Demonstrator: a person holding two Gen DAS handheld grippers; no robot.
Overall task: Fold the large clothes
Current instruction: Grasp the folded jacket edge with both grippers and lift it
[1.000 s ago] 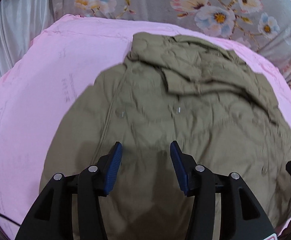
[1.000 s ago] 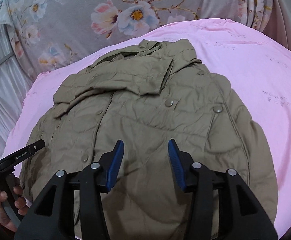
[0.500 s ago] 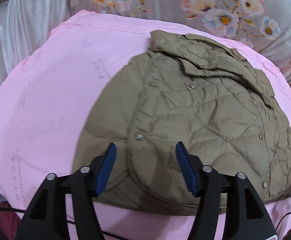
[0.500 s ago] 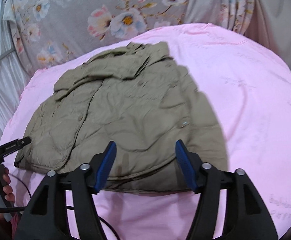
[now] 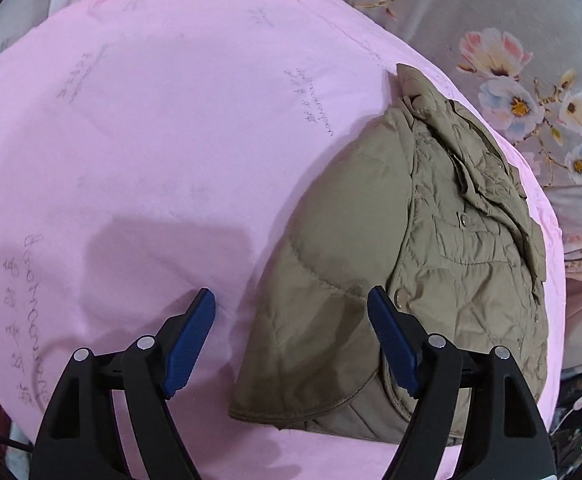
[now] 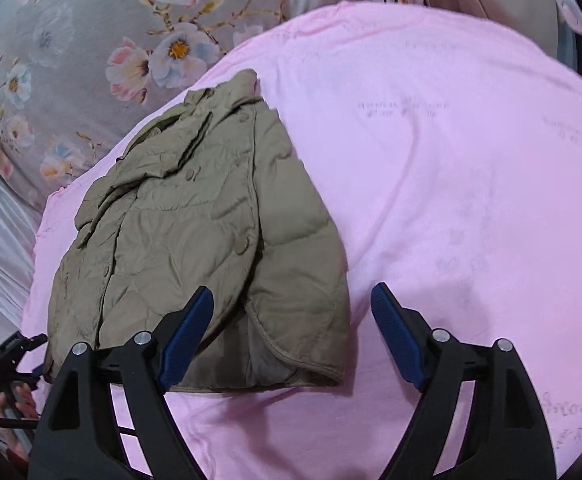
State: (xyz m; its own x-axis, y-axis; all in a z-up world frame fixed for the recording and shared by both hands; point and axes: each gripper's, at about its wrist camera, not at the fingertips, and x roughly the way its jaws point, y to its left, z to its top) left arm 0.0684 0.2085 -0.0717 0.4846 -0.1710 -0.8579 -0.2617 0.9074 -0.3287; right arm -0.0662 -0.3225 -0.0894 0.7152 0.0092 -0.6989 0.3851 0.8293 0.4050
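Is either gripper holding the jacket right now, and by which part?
Neither. The left gripper and right gripper have just opened, empty, above the jacket.

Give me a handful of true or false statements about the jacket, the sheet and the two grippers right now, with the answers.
1. The olive quilted jacket lies folded on the pink sheet. True.
2. The left gripper is clamped on the jacket's hem. False: its jaws have just been opening and stand apart, pressing on nothing.
3. The right gripper is open. True; its jaws have just been opening too.
4. The sheet is plain white. False: it is pink with faint printed writing.
5. Floral fabric shows behind the sheet. True.
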